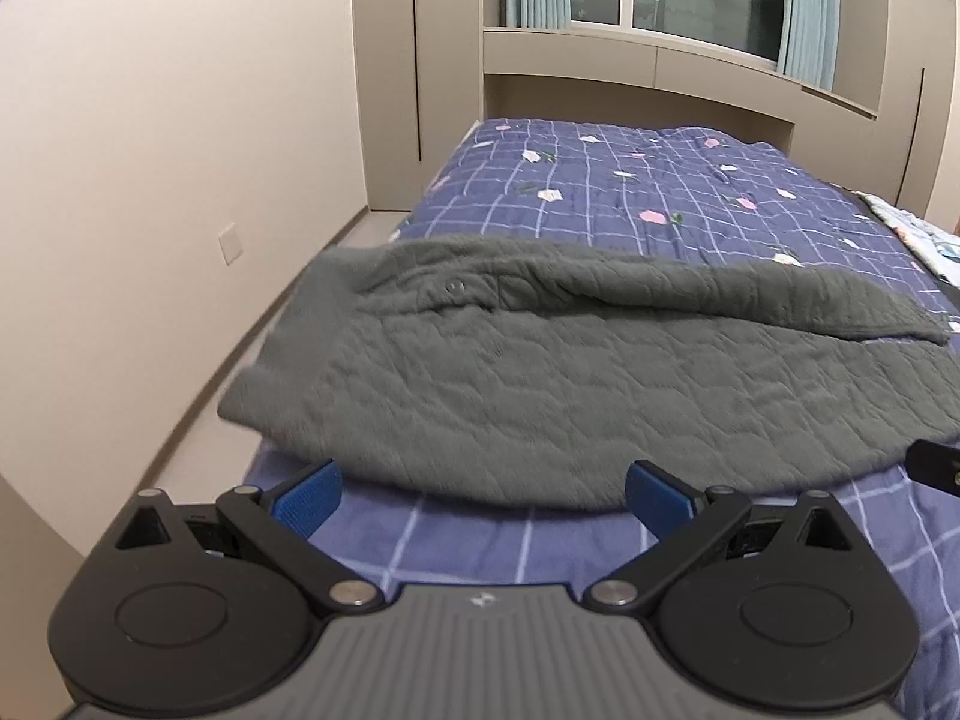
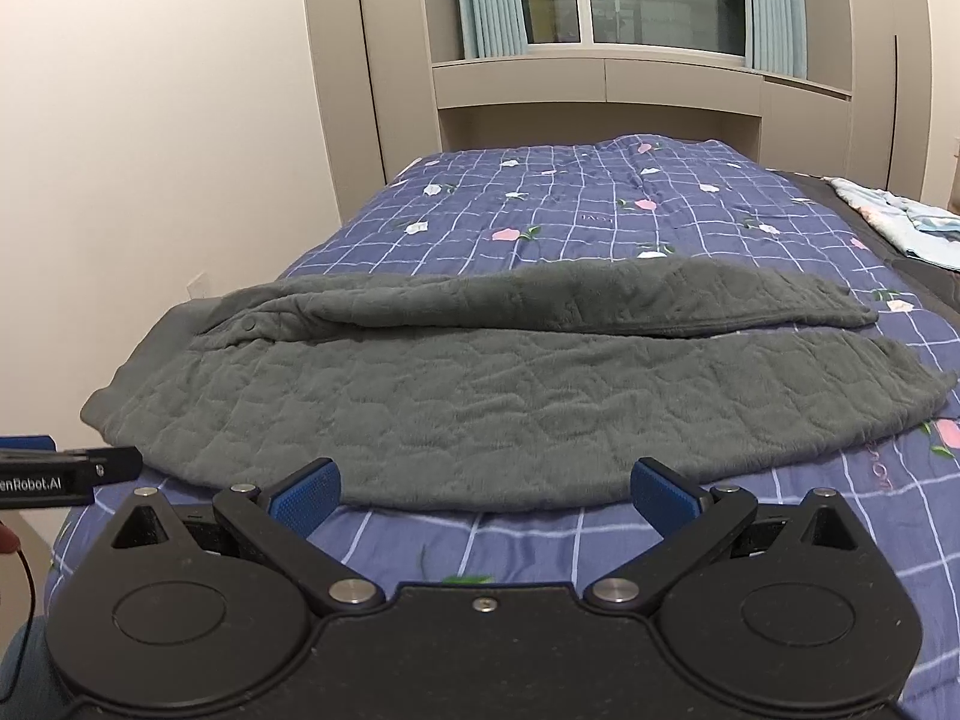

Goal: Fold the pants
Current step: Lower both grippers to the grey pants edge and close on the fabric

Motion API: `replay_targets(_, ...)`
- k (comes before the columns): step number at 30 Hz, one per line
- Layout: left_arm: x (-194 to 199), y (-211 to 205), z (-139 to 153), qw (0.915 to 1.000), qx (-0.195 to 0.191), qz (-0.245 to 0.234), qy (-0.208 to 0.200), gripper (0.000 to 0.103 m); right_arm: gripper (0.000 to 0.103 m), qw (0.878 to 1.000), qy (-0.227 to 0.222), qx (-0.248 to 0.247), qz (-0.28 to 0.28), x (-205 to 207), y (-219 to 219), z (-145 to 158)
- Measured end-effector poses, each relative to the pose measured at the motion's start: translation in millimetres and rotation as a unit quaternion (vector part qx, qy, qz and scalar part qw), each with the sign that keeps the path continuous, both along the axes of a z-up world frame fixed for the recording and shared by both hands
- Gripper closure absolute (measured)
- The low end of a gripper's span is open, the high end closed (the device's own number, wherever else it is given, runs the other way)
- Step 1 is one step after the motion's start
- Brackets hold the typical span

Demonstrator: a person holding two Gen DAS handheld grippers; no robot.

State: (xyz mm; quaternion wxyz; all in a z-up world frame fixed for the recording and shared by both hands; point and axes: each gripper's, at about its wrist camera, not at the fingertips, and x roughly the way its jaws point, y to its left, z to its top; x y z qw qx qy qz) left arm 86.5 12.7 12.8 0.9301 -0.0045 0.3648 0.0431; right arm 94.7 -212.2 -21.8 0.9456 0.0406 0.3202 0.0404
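Observation:
Grey quilted pants (image 1: 540,372) lie flat across the near end of the bed, waistband at the left and legs running right; they also show in the right wrist view (image 2: 510,384). One leg lies folded over the other, with a button near the waist. My left gripper (image 1: 483,495) is open and empty, its blue pads just short of the pants' near edge. My right gripper (image 2: 486,495) is open and empty, also just in front of the near edge. The left gripper's side shows at the left of the right wrist view (image 2: 66,471).
The bed has a blue checked quilt with flowers (image 2: 570,210). A pale wall (image 1: 150,180) and floor lie to the left of the bed. Cabinets and a window stand behind. A light patterned cloth (image 2: 900,222) lies at the bed's far right.

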Motion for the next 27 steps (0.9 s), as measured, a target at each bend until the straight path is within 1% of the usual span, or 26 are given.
replay_targets(8, 54, 4, 6, 0.9994, 0.035, 0.005, -0.002, 0.0, 0.0, 1.0, 0.009, 0.002, 0.003, 47, -7, -3)
replay_targets(12, 88, 6, 5, 0.9983, 0.059, 0.001, 0.001, 0.0, 0.0, 1.0, 0.018, -0.001, 0.003, 75, -10, -10)
replay_targets(21, 169, 11, 0, 0.9955, 0.094, -0.011, 0.011, 0.0, 0.0, 0.999, 0.031, -0.014, -0.002, 144, -21, -25)
replay_targets(23, 185, 11, -1, 0.9944, 0.104, -0.016, 0.01, 0.0, 0.0, 1.0, 0.024, -0.014, 0.005, 159, -25, -26)
replay_targets(27, 215, 9, -4, 0.9918, 0.125, -0.029, 0.004, 0.0, 0.0, 0.999, -0.028, -0.006, 0.035, 181, -34, -25)
